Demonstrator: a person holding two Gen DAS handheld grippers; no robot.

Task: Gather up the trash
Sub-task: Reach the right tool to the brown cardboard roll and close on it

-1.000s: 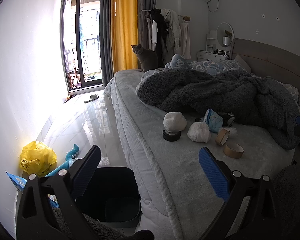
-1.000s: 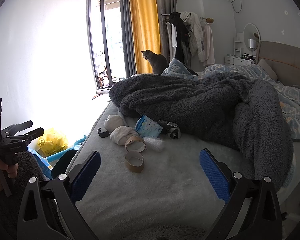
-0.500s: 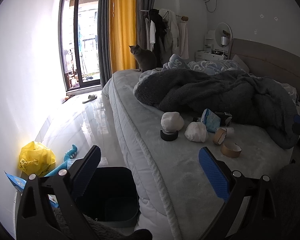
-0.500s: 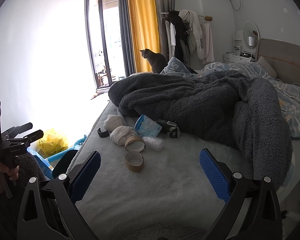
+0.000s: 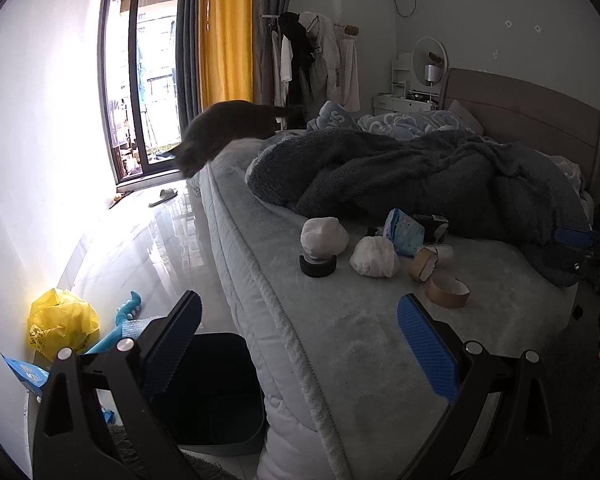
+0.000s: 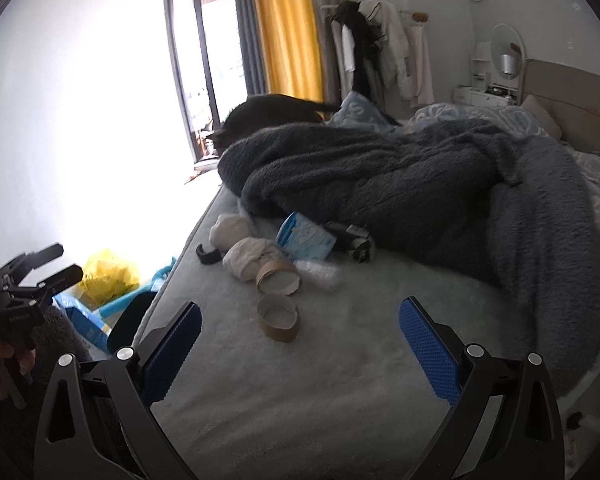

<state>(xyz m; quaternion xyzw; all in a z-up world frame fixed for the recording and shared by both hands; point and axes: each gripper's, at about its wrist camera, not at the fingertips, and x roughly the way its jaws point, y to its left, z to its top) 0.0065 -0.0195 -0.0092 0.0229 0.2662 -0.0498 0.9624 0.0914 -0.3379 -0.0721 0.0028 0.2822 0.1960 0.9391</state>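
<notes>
A bedroom, seen from two handheld grippers held over the near end of a bed (image 6: pixel 340 392). Both the left gripper (image 5: pixel 300 344) and the right gripper (image 6: pixel 300 344) have their blue-padded jaws spread wide and hold nothing. The trash lies in a loose cluster on the pale bedcover, ahead of both grippers and apart from them: two cardboard tape cores (image 6: pixel 279 316), two white crumpled wads (image 5: pixel 374 257), a blue-and-white wrapper (image 6: pixel 306 241), a black tape roll (image 5: pixel 318 266) near the mattress edge, and a small dark packet against the grey fleece blanket (image 6: pixel 420 188). A dark bin (image 5: pixel 208 392) stands on the floor just beside the bed, below the left gripper. A grey cat (image 5: pixel 220 132) is leaping off the far corner of the bed. Likely risks: the round cores could roll or be crushed by a hard pinch, the jaws could snag the fluffy cover, and the cat could wander back into the way.
</notes>
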